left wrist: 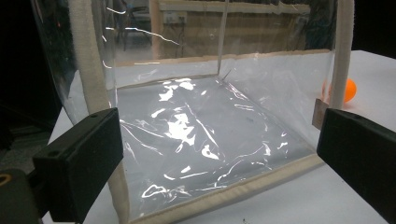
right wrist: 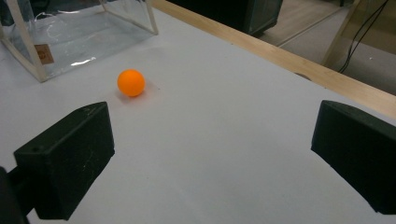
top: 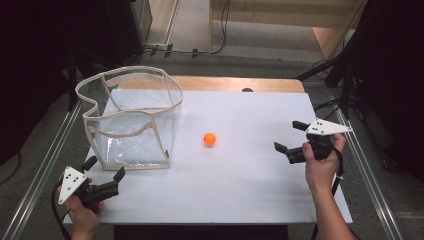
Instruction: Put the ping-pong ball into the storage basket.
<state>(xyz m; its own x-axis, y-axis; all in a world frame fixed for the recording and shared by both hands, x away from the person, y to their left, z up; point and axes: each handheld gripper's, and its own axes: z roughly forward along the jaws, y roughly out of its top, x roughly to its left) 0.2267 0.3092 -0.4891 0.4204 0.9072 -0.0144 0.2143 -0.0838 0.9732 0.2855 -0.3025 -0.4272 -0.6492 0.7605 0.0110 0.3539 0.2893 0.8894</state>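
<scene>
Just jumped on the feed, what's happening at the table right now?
A person holds a gripper in each hand over a white table. Nothing is gripped. The left gripper, jaws open, faces the near side of a clear plastic bin with beige trim, which looks empty. The right gripper, also open, points toward an orange ball lying loose on the table, beside the bin and apart from it.
</scene>
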